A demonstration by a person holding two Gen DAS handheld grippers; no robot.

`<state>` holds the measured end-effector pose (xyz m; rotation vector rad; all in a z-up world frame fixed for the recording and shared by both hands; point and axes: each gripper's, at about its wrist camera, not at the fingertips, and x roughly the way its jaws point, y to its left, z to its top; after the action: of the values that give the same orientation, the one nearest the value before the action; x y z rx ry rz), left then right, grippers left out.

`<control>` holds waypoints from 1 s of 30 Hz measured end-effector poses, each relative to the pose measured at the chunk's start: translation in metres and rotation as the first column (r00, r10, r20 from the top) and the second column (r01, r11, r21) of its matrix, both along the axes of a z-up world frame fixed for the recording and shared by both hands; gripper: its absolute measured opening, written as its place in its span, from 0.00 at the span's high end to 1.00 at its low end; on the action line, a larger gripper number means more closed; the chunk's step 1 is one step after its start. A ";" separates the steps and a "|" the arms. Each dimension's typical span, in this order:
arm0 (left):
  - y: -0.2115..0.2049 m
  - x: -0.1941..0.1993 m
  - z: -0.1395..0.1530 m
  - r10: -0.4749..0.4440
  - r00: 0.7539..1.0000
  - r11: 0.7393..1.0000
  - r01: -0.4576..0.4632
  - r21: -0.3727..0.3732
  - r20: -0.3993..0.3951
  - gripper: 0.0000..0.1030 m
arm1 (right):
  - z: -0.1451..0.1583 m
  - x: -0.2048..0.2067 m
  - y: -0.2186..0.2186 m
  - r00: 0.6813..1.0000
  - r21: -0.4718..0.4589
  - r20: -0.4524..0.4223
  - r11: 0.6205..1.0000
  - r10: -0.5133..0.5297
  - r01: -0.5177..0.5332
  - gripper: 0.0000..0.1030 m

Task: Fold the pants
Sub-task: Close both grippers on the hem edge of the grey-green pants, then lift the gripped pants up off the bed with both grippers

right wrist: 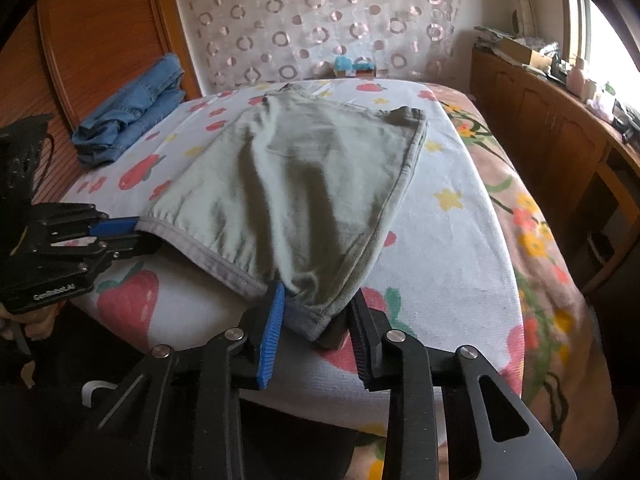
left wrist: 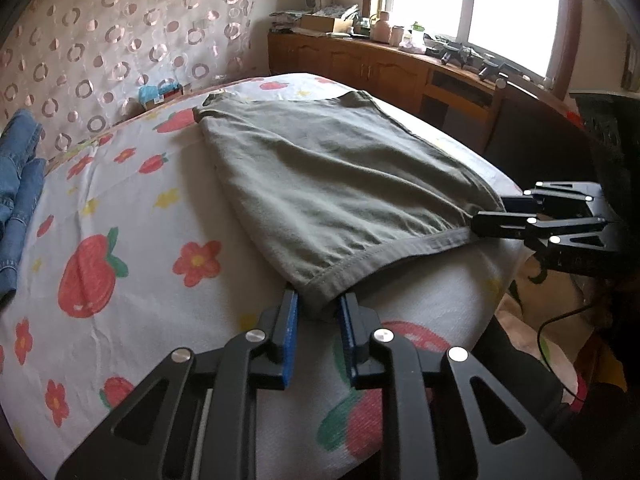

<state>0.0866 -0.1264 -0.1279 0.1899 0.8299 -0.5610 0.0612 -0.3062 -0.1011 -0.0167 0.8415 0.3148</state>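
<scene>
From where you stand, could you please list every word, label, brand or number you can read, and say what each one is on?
"GenRobot.AI", roughly, in small white letters on the black body of the left gripper, seen from the right wrist view; the last letters are unclear.
The small boxes at the far edge of the bed: printing too small and blurred to read.
The clutter on the cabinet under the window: no readable text.

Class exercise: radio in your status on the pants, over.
Left gripper and right gripper each shut on a near hem corner. Pants flat on bed. Jeans well aside.
</scene>
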 end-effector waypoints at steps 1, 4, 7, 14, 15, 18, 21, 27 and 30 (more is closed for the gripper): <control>0.000 0.001 0.000 0.000 1.000 1.000 0.000 -0.001 -0.002 0.81 | 0.000 0.000 -0.001 1.000 0.004 -0.001 1.000 0.003 -0.003 0.76; 0.001 0.001 0.000 -0.004 1.000 1.000 0.004 -0.008 0.002 0.82 | 0.000 0.000 -0.001 1.000 0.029 -0.004 0.999 0.024 -0.023 0.86; 0.001 -0.001 0.005 -0.010 1.000 1.000 0.010 -0.019 0.009 0.91 | 0.001 0.002 -0.004 1.000 0.050 -0.001 0.998 0.029 -0.029 0.89; 0.010 -0.015 0.063 0.008 0.991 0.997 0.002 -0.081 0.132 0.92 | 0.041 0.001 -0.005 0.994 0.071 0.101 0.996 0.038 -0.045 0.91; 0.013 -0.018 0.073 0.010 0.988 0.996 0.004 -0.090 0.151 0.93 | 0.049 0.000 -0.006 0.992 0.074 0.117 0.996 0.039 -0.048 0.91; 0.019 -0.024 0.099 0.015 0.979 0.995 0.006 -0.103 0.202 0.93 | 0.078 -0.002 -0.006 0.983 0.075 0.179 0.995 0.049 -0.063 0.91; 0.025 -0.031 0.126 0.023 0.967 0.994 0.004 -0.106 0.252 0.93 | 0.107 -0.005 -0.003 0.969 0.071 0.236 0.994 0.069 -0.088 0.91; 0.038 -0.042 0.169 0.036 0.945 0.994 0.001 -0.112 0.327 0.93 | 0.156 -0.011 0.006 0.938 0.054 0.330 0.991 0.102 -0.126 0.91; 0.044 -0.048 0.181 0.045 0.935 0.994 -0.005 -0.114 0.352 0.93 | 0.173 -0.014 0.013 0.924 0.040 0.363 0.989 0.118 -0.143 0.91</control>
<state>0.0382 -0.0825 0.0536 0.1718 0.4477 -0.5272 0.0469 -0.2937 0.0717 -0.0672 0.4654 0.4500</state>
